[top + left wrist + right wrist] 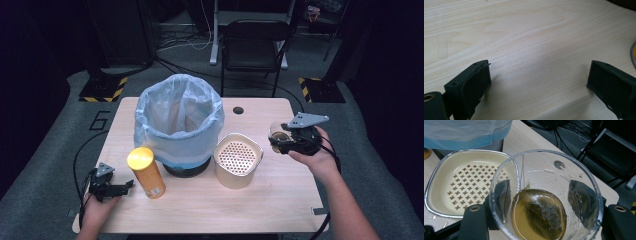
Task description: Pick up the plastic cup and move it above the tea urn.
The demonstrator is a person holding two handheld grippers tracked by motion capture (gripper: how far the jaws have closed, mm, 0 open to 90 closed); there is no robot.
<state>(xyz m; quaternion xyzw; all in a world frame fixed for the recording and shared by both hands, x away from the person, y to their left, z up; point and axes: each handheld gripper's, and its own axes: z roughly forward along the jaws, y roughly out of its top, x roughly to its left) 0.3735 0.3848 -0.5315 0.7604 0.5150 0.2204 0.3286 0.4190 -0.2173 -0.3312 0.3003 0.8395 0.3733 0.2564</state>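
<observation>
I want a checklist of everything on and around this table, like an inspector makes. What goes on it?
Surface: pale wooden table, round hole near the far edge.
Job's things: clear plastic cup with brownish tea and a tea bag, held above the table; cream strainer container with a perforated insert; bin lined with a blue bag.
Clutter: yellow canister, upright.
Grippers: right gripper shut on the cup; left gripper open, empty, low over the table.
Cables: black cable trailing from the left gripper; more on the floor.
Surroundings: black chair behind the table, grey floor, hazard-striped bases.
</observation>
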